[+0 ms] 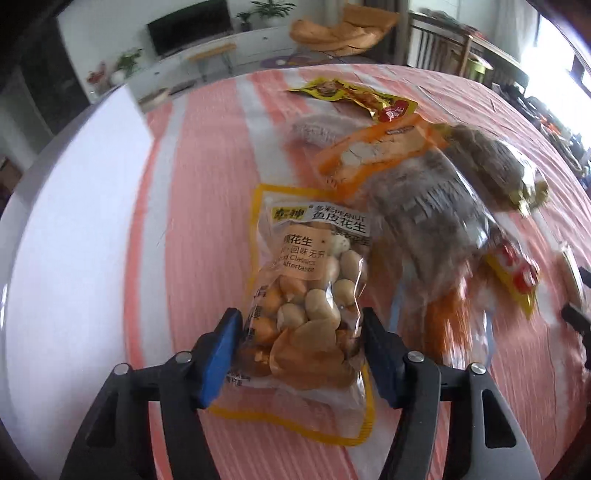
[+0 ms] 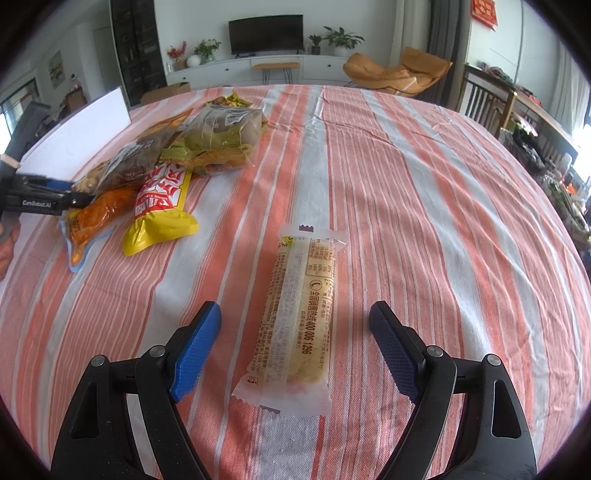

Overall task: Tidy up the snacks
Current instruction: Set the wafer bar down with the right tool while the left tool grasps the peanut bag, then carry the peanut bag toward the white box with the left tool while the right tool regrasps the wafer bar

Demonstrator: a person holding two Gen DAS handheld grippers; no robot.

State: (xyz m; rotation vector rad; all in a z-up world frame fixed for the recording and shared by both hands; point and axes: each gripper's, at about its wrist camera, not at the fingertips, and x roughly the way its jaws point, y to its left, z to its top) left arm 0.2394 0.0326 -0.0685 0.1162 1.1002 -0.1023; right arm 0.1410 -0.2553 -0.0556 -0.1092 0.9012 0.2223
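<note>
In the left wrist view, the left gripper (image 1: 301, 350) has its jaws clenched on the peanut bag (image 1: 306, 291) at 6 o'clock, beside the snack pile (image 1: 424, 184) at 2 o'clock on the desk (image 1: 207, 192). In the right wrist view, the right gripper (image 2: 295, 347) hangs with jaws released either side of the cake bar (image 2: 299, 317) lying at 6 o'clock; closing on it seems the next move.

Home living room (television (image 2: 266, 34), armchair (image 2: 397, 72)).

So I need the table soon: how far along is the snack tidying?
Partly there. Several packets already lie heaped at the table's far left. In hand: the left gripper is shut on a peanut bag beside that heap. Left: the long wrapped bar lies alone on the striped cloth, between the open right gripper's fingers, not yet gripped.
</note>
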